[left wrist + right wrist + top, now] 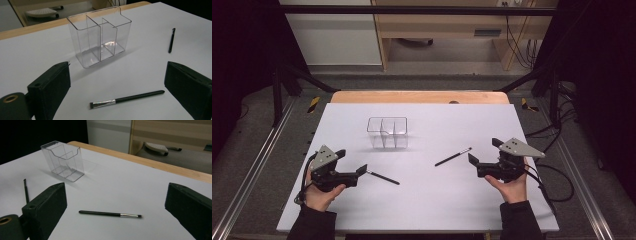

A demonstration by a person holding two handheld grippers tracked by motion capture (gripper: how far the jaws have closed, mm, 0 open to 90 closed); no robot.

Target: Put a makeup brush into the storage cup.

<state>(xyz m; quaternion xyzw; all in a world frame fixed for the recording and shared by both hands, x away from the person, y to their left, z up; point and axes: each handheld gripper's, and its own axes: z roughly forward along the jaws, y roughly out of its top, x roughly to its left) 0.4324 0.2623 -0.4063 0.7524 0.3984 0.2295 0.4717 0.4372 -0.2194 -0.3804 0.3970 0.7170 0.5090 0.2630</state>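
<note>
A clear plastic organizer [387, 132] with three compartments stands empty on the white table top [437, 210]. Two black makeup brushes lie flat in front of it. One brush [383, 177] rests just right of my left gripper [352, 161], whose jaws are spread wide with nothing in them. In the left gripper view this brush [127, 98] lies on the table between the jaws, bristles to the left, with the organizer [100, 37] behind. The other brush [453, 157] lies left of my right gripper [484, 150], also open and empty. The right gripper view shows that brush [110, 214] between its jaws.
A wooden table edge [419, 96] runs along the far side of the white sheet. Black frame rails and cables [557, 175] flank the table. Wide bare surface lies between the two grippers and around the organizer.
</note>
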